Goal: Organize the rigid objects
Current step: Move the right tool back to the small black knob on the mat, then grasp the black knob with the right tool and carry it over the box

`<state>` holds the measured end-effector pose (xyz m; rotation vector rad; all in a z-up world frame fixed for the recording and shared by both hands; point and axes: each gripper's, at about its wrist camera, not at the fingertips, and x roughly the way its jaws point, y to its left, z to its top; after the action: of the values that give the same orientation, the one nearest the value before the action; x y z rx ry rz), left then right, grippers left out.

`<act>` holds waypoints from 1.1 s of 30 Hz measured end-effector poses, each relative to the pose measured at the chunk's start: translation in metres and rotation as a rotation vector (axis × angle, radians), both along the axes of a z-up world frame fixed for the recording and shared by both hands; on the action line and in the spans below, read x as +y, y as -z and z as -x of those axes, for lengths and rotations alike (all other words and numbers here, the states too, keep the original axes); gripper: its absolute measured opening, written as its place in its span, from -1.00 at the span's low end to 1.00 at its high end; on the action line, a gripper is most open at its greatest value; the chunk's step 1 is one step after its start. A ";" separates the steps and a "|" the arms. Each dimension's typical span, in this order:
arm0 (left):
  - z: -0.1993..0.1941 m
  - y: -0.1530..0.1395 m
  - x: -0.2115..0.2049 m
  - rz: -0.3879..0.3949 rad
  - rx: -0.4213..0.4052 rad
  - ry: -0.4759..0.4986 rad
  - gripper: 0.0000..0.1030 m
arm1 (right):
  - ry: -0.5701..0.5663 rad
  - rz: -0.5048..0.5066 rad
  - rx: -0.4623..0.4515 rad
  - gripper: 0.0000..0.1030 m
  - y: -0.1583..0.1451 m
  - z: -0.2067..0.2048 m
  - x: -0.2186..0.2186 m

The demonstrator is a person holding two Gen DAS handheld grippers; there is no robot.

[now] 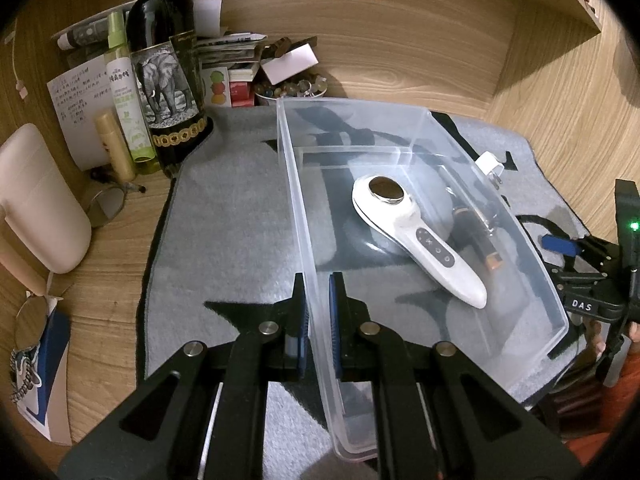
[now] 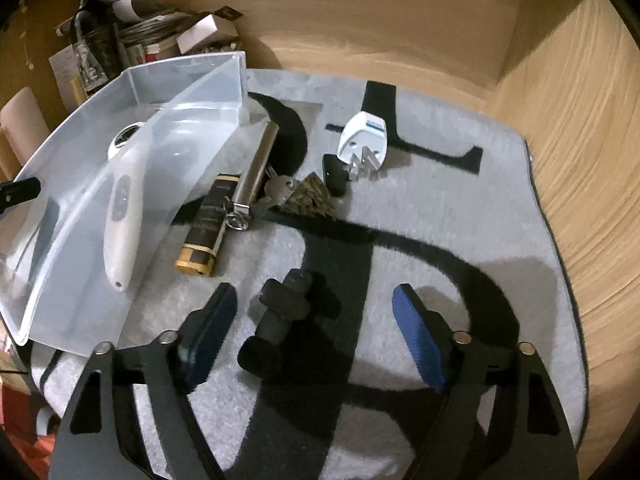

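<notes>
White handheld device (image 1: 420, 236) lies flat inside clear bin (image 1: 292, 184); black bolt (image 2: 280, 316) outside.

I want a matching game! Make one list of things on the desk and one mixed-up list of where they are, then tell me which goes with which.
Things:
1. white massager
2. white plug
3. wine bottle
4. black dumbbell

Places:
A. between the open fingers of the right tool, on the grey mat
B. inside the clear bin
C. standing at the back of the desk, left of the bin
D. on the mat outside the bin, next to the keys

Pairs: 1-B, 2-D, 3-C, 4-A
</notes>
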<state>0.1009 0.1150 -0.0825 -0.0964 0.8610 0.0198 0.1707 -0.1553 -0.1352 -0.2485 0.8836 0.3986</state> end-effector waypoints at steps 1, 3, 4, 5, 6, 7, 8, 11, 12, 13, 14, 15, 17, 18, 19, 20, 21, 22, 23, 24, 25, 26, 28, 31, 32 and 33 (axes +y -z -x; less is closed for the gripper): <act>0.000 0.000 0.000 -0.001 0.000 0.000 -0.83 | -0.002 -0.005 0.009 0.06 0.001 -0.002 0.000; 0.000 0.000 0.000 0.001 0.000 0.000 -0.83 | -0.009 -0.022 0.022 -0.13 0.003 -0.003 -0.001; 0.000 0.000 0.000 0.001 0.000 0.000 -0.83 | -0.015 -0.031 0.028 -0.24 0.003 -0.003 -0.001; 0.000 0.000 0.000 0.001 0.001 0.000 -0.83 | -0.020 -0.038 0.028 -0.31 0.002 -0.003 -0.001; 0.000 0.000 0.000 0.001 0.001 0.000 -0.83 | -0.026 -0.042 0.024 -0.42 0.002 -0.002 -0.001; 0.000 0.000 0.000 0.001 0.001 0.000 -0.83 | -0.030 -0.038 0.018 -0.51 0.001 -0.001 0.000; 0.000 0.000 0.000 0.001 0.000 0.000 -0.83 | -0.033 -0.036 0.012 -0.55 0.000 -0.001 0.001; 0.000 0.000 0.000 0.001 0.000 0.000 -0.83 | -0.041 -0.038 -0.008 -0.66 -0.005 0.001 0.003; 0.000 0.000 0.000 0.001 0.001 0.000 -0.83 | -0.045 -0.039 -0.017 -0.71 -0.007 0.002 0.003; 0.000 0.000 0.000 0.001 0.000 0.000 -0.83 | -0.046 -0.039 -0.022 -0.72 -0.009 0.002 0.004; 0.001 0.000 0.000 0.001 0.001 0.000 -0.83 | -0.047 -0.044 -0.031 -0.72 -0.011 0.002 0.004; 0.001 0.000 0.000 0.001 0.001 0.000 -0.83 | -0.049 -0.047 -0.037 -0.72 -0.013 0.002 0.004; 0.000 0.000 0.000 0.000 0.001 0.000 -0.83 | -0.053 -0.051 -0.057 -0.73 -0.018 0.003 0.004; 0.000 0.000 0.000 0.000 0.001 0.000 -0.83 | -0.053 -0.053 -0.062 -0.73 -0.020 0.003 0.004; 0.000 0.000 0.000 0.001 0.001 0.000 -0.83 | -0.053 -0.056 -0.070 -0.73 -0.022 0.003 0.004; 0.000 0.000 0.000 0.000 0.001 0.000 -0.83 | -0.052 -0.059 -0.077 -0.73 -0.025 0.003 0.003; 0.000 0.000 0.000 0.001 0.001 0.000 -0.83 | -0.056 -0.064 -0.080 -0.73 -0.027 0.004 0.003; 0.000 0.000 0.000 0.000 0.000 0.000 -0.83 | -0.058 -0.068 -0.084 -0.73 -0.029 0.003 0.003; 0.000 0.000 0.000 0.000 0.000 0.000 -0.83 | -0.059 -0.070 -0.090 -0.73 -0.031 0.003 0.003; 0.000 0.000 0.000 0.001 0.000 0.000 -0.83 | -0.062 -0.071 -0.099 -0.73 -0.034 0.004 0.004; 0.000 0.000 0.000 0.002 0.001 -0.001 -0.83 | -0.065 -0.072 -0.109 -0.73 -0.037 0.004 0.005; 0.000 0.000 -0.001 0.001 0.001 0.000 -0.83 | -0.071 -0.072 -0.121 -0.73 -0.041 0.004 0.006; 0.000 0.000 -0.001 0.002 0.002 0.000 -0.83 | -0.084 -0.073 -0.142 -0.73 -0.047 0.004 0.010; 0.001 0.000 0.000 0.000 0.000 0.000 -0.83 | -0.110 -0.078 -0.178 -0.73 -0.059 0.006 0.019; 0.000 0.000 -0.001 0.002 0.001 -0.001 -0.83 | -0.119 -0.080 -0.190 -0.73 -0.064 0.007 0.022; 0.000 0.000 -0.001 0.003 0.001 -0.001 -0.83 | -0.133 -0.083 -0.206 -0.73 -0.069 0.007 0.027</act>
<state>0.1007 0.1142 -0.0825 -0.0993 0.8620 0.0197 0.1639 -0.1285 -0.0662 -0.2671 0.6491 0.5222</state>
